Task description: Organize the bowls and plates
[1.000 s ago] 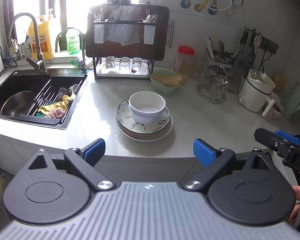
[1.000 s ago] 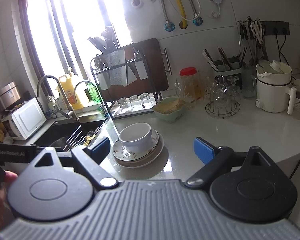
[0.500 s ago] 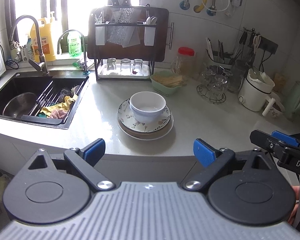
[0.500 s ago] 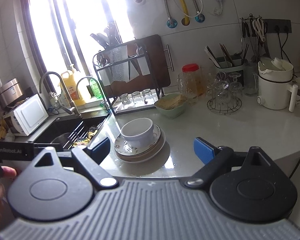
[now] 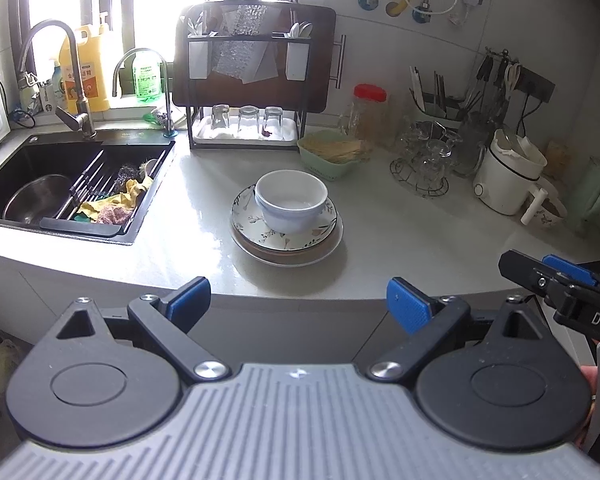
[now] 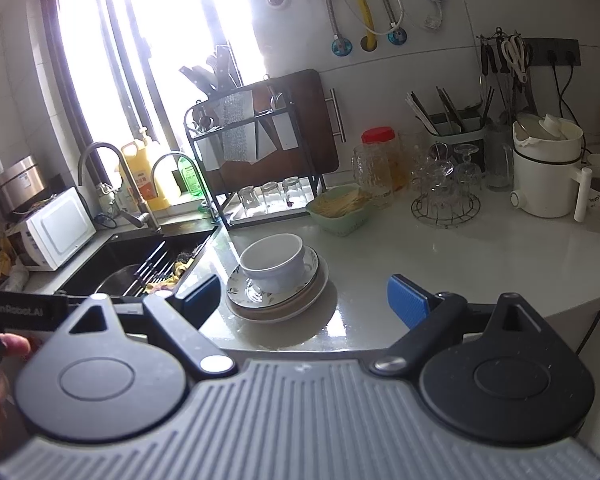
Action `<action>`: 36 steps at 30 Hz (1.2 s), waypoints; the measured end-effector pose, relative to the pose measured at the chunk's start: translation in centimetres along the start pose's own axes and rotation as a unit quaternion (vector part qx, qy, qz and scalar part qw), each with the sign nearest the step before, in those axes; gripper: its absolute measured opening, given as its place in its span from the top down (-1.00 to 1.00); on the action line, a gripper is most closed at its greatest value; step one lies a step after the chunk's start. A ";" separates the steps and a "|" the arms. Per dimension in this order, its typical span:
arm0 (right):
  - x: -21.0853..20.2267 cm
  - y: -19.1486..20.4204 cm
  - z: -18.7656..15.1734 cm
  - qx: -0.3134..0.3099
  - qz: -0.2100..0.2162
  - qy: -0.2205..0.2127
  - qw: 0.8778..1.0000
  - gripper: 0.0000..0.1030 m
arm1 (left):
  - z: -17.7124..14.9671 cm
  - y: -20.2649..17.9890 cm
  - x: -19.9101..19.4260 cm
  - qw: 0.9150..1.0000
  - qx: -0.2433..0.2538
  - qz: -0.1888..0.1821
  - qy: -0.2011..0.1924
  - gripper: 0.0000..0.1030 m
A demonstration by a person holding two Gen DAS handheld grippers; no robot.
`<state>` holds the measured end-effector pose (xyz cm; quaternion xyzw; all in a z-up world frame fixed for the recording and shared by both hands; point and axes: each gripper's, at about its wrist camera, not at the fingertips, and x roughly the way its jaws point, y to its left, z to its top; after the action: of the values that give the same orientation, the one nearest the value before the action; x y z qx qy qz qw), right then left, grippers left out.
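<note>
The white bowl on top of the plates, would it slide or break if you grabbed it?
The white bowl looks glazed and shiny, so it is probably slippery to pinch. It seems ceramic, so likely breakable if dropped. It sits loose on the flowered plate, so a sideways push might slide it.

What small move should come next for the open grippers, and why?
Probably bring the right gripper forward to the white bowl. Both grippers, the left gripper too, are open, empty and short of the counter edge, and the bowl sits on top of the plates.
</note>
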<state>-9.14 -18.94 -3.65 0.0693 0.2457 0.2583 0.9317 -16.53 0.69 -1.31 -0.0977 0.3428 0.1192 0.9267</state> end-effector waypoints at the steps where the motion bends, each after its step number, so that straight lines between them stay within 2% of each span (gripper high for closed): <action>1: 0.0 0.0 -0.1 0.001 0.001 0.001 1.000 -0.78 | 0.0 -0.1 0.0 1.000 0.002 0.000 0.000 -0.88; 36: -0.4 -0.3 -0.1 -0.013 -0.008 0.003 1.000 -0.78 | 0.0 -0.4 0.0 1.000 -0.001 -0.002 0.000 -0.88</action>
<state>-9.32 -19.37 -3.64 0.0543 0.2457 0.2542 0.9338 -16.40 0.29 -1.23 -0.0991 0.3422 0.1174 0.9270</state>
